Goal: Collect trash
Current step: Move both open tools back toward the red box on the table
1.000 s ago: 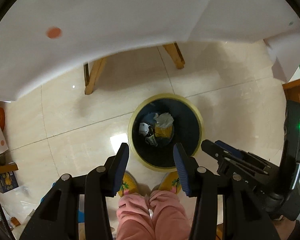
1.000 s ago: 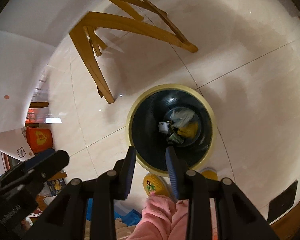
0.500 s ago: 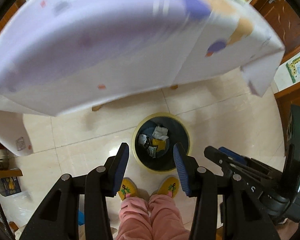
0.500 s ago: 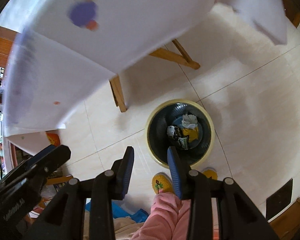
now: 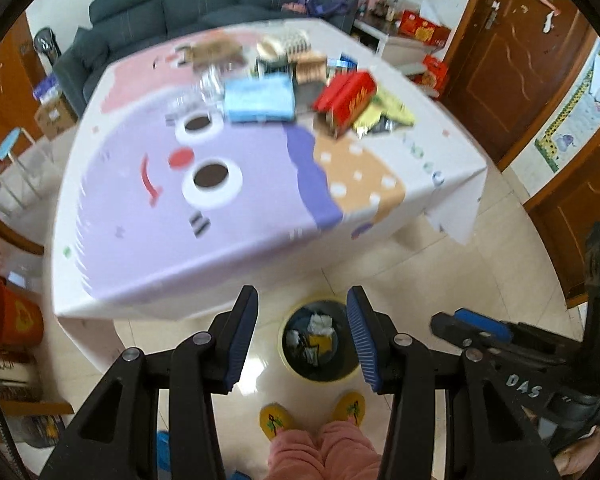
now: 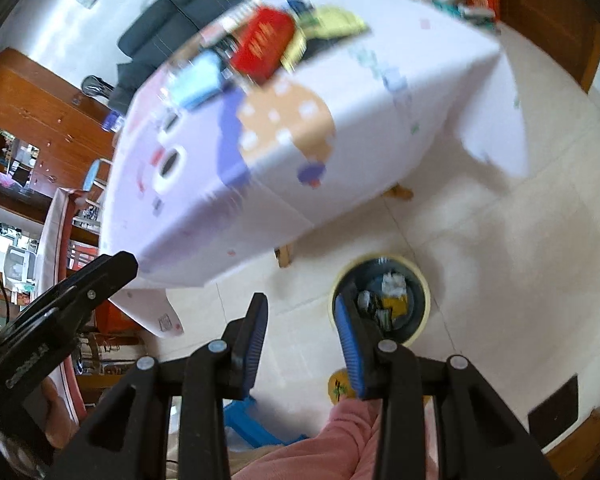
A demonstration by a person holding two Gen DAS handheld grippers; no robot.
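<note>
Between drops, I reckon: my left gripper [image 5: 302, 334] jaws apart, empty; right gripper [image 6: 302, 338] same; bin [image 5: 319, 346] on floor below already holds scraps; remaining trash, red box [image 5: 346, 100] and wrappers, on far side of table [image 5: 180, 248]; next needs a reach across.

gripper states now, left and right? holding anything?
Left gripper: open, nothing between the fingers.
Right gripper: open, nothing held.

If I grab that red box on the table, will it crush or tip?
The red box looks like thin printed carton, so probably light and crushable under a hard squeeze. It sits tilted among wrappers, so a push may slide or topple it.
</note>
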